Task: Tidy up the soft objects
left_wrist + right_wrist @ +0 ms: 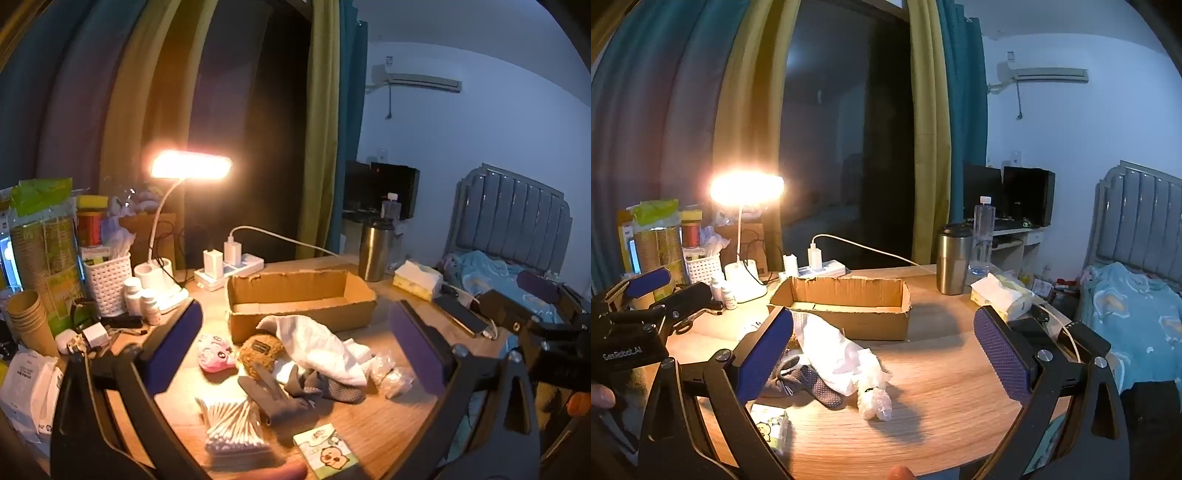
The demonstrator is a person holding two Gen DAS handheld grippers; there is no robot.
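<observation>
Both grippers are held above a wooden table (942,424), tilted slightly down. The left gripper (295,339) is spread fully wide, with nothing between its blue pads (173,343). The right gripper (882,354) is likewise spread wide and nothing is gripped by it.

The soft objects are heaped near the table's middle, just in front of an open cardboard box (299,295), which is seen to be empty. A white cloth (317,343) is draped over the pile. A brown plush (260,352) is tucked against its left edge, and a pink pouch (214,354) is set just left of that. Grey gloves (295,387) are spread below the cloth. Crumpled clear plastic (873,397) is found at the cloth's right end.

A bag of cotton swabs (234,421) and a small tissue pack (327,450) are laid nearer the camera. A lit lamp (190,167), a steel tumbler (953,258) and a tissue box (1001,295) are placed around the box.
</observation>
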